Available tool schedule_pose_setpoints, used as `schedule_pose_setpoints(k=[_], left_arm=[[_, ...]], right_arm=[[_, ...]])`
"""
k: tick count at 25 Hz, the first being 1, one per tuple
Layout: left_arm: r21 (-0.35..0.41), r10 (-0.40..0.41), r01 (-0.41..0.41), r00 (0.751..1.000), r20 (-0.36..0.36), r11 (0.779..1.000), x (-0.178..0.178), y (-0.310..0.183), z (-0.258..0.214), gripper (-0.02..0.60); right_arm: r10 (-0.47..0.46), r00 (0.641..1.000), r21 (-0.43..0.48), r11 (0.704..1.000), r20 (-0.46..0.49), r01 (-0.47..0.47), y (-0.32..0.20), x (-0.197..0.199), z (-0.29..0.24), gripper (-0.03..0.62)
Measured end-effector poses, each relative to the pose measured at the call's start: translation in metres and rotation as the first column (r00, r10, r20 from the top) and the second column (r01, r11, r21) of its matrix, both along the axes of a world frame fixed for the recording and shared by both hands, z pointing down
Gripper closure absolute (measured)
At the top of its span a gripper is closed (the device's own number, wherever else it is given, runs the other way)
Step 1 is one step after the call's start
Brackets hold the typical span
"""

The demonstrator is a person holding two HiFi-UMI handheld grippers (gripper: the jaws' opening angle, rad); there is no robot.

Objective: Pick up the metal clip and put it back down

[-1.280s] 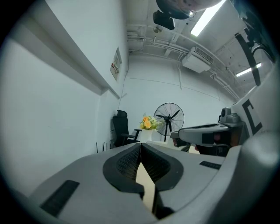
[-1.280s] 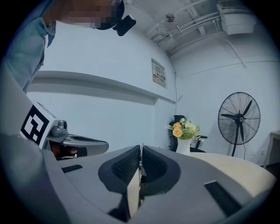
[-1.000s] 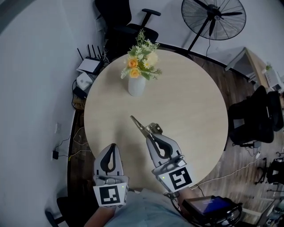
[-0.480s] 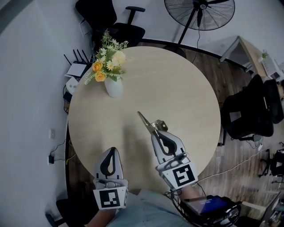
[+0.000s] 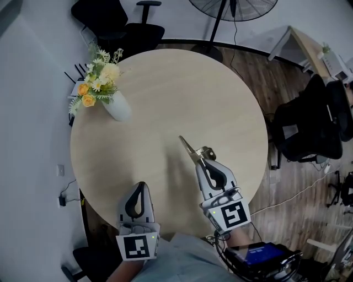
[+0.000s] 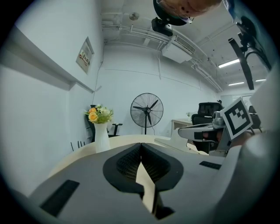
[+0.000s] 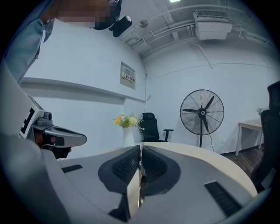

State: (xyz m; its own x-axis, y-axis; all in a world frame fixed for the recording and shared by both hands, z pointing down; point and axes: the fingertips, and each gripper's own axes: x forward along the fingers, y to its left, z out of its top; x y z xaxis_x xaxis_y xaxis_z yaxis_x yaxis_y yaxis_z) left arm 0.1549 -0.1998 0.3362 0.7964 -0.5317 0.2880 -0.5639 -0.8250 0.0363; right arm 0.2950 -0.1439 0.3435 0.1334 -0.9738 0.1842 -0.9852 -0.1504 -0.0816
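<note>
A long metal clip [image 5: 190,150] sticks out from the tip of my right gripper [image 5: 205,163], which is shut on it and holds it above the near right part of the round table [image 5: 220,88]. In the right gripper view the clip [image 7: 140,171] shows as a thin metal edge pinched between the black pads [image 7: 127,166] of the right gripper [image 7: 141,147]. My left gripper [image 5: 141,185] hovers by the table's near edge, shut with nothing in it. From the left gripper view, the left gripper [image 6: 141,144] has its pads together.
A white vase of yellow flowers [image 5: 116,107] stands at the table's far left. A standing fan [image 5: 231,8] and a black office chair [image 5: 121,27] are behind the table. Another black chair [image 5: 306,129] is to the right. Cables lie on the floor.
Both grippers have shifted sideways over the table, farther from the vase, which now sits more to the left in view. The clip stays in the right jaws.
</note>
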Motion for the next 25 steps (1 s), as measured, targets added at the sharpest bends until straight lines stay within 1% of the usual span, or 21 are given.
schedule_pose_setpoints(k=[2,7,10,12,16,19,25], left_arm=[[-0.012,0.020,-0.020,1.000,0.003,1.000,0.014,0.009,0.005,0.562],[-0.040,0.062,-0.060,0.997,0.043,0.997,0.047,0.025,0.028,0.563],[-0.020,0.082,-0.080,0.994,0.067,0.997,0.066,0.029,0.043,0.561],[-0.015,0.091,-0.090,0.991,0.096,0.996,0.073,0.028,0.055,0.561],[-0.051,0.092,-0.086,0.986,0.137,0.995,0.083,0.023,0.083,0.561],[-0.077,0.092,-0.080,0.981,0.168,0.994,0.093,0.024,0.106,0.561],[-0.115,0.104,-0.083,0.977,0.188,0.990,0.106,0.030,0.138,0.561]], right_arm=[[0.017,1.000,-0.017,1.000,0.015,-0.017,0.010,0.013,0.011,0.542],[0.057,0.997,-0.038,0.998,0.051,-0.055,0.028,0.048,0.043,0.542],[0.087,0.992,-0.067,0.995,0.090,-0.081,0.040,0.067,0.075,0.542],[0.106,0.987,-0.091,0.991,0.119,-0.095,0.045,0.074,0.099,0.542],[0.127,0.983,-0.131,0.985,0.135,-0.109,0.046,0.084,0.141,0.542],[0.136,0.977,-0.142,0.983,0.164,-0.113,0.048,0.095,0.169,0.542],[0.150,0.971,-0.181,0.977,0.187,-0.116,0.056,0.100,0.209,0.540]])
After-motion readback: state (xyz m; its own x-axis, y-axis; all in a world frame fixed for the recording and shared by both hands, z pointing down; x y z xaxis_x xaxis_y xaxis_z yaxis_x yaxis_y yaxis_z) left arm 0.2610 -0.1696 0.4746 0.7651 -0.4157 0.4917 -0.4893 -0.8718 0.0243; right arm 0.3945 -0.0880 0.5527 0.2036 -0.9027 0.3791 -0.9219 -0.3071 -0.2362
